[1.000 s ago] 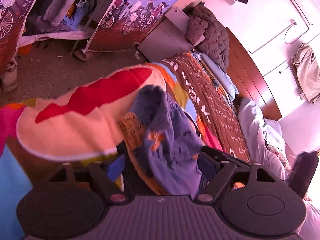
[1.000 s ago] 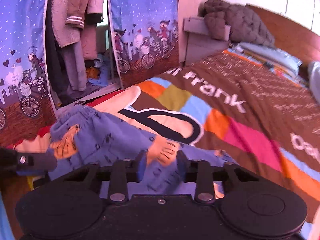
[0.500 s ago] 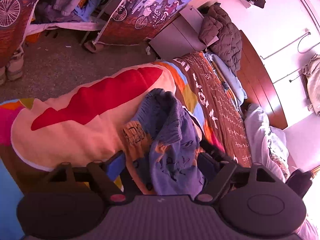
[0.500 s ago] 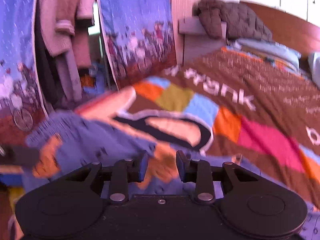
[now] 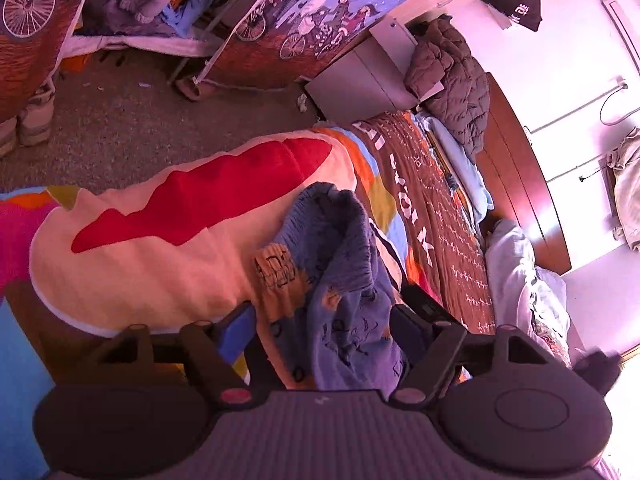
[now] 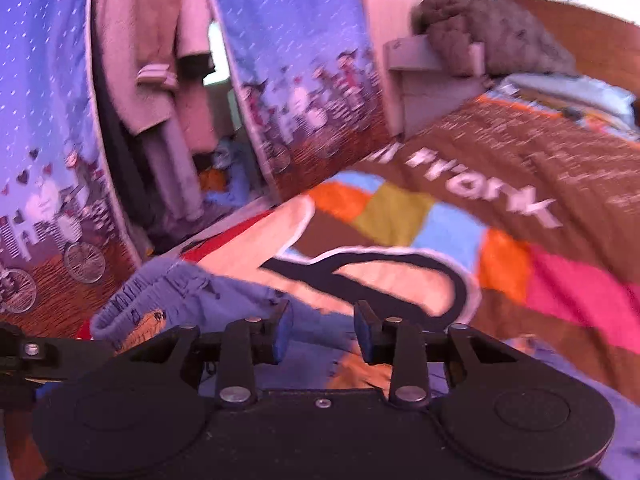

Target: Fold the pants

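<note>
A bedroom: a bed (image 5: 448, 216) covered by a patchwork bedspread (image 5: 168, 248) in cream, red, brown, orange and pink, with a wooden headboard (image 5: 520, 184) at the far end and a quilted jacket (image 5: 452, 76) heaped on a grey nightstand (image 5: 360, 88). Printed curtains (image 6: 296, 80) with bicycles and figures hang along the wardrobe side.

The blue pants (image 5: 344, 300), patterned with small dark marks and orange patches, lie bunched on the bedspread near the bed's edge, the ribbed waistband (image 5: 320, 216) turned up.

The left hand-held gripper (image 5: 324, 332) has its 2 fingers spread wide, with the pants cloth lying in the gap between them. The right hand-held gripper (image 6: 322, 330) also stands apart, its blue pads (image 6: 283, 330) on either side of the pants (image 6: 192, 292), just above the fabric; its view is blurred. The left gripper's arm shows at that view's left edge.
</note>
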Demonstrator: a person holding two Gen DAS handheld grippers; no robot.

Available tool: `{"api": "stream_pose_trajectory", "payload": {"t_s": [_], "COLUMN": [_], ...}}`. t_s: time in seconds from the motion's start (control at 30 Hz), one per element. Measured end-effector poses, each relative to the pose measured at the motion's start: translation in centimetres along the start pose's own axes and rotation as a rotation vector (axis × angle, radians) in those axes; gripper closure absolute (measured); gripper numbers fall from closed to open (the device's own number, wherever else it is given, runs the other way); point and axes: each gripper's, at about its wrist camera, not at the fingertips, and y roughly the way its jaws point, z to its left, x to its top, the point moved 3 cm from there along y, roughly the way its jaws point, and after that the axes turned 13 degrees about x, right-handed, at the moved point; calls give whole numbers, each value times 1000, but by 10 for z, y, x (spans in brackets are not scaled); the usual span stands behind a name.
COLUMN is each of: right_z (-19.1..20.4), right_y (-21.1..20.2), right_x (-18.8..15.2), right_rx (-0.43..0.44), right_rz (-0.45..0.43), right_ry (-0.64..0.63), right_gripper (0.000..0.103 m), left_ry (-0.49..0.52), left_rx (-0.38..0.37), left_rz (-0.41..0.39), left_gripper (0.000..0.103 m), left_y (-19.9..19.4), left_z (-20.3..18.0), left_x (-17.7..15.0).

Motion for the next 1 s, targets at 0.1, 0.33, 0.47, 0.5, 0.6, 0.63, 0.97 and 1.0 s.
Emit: {"api": "stream_pose_trajectory", "payload": {"t_s": [0.1,0.33,0.47,0.5,0.6,0.63,0.97,1.0], "right_z": [-5,-2,-4,-3,6,10,13,12], "right_y": [-36,-94,-91,-89,-88,-86,-77,-79], "right_x": [-11,-60,-87,-92,-100,-101,-109,-109], "right_rx": [-91,-231,-252,-253,-269,-278,-296,-289], "right_rz": [-25,-33,11,19,2,6,0,-4], "right_ry": [41,33,100,101,62,43,21,29], "right_gripper": [55,51,51,51,51,51,50,50], "left_ry": [2,-61,-22,-27,-41,-50,57,84], "left_rx": [-13,-14,13,15,28,39,70,70], "left_rz": [-24,-41,-77,-83,-98,-107,-243,-260], "left_gripper": [37,43,42,42,50,58,85,86], "left_y": [-1,11,14,14,14,14,5,3], "left_z": [-2,8,3,2,2,3,-15,-21], "left_x": [-1,4,2,2,2,2,-7,-8]}}
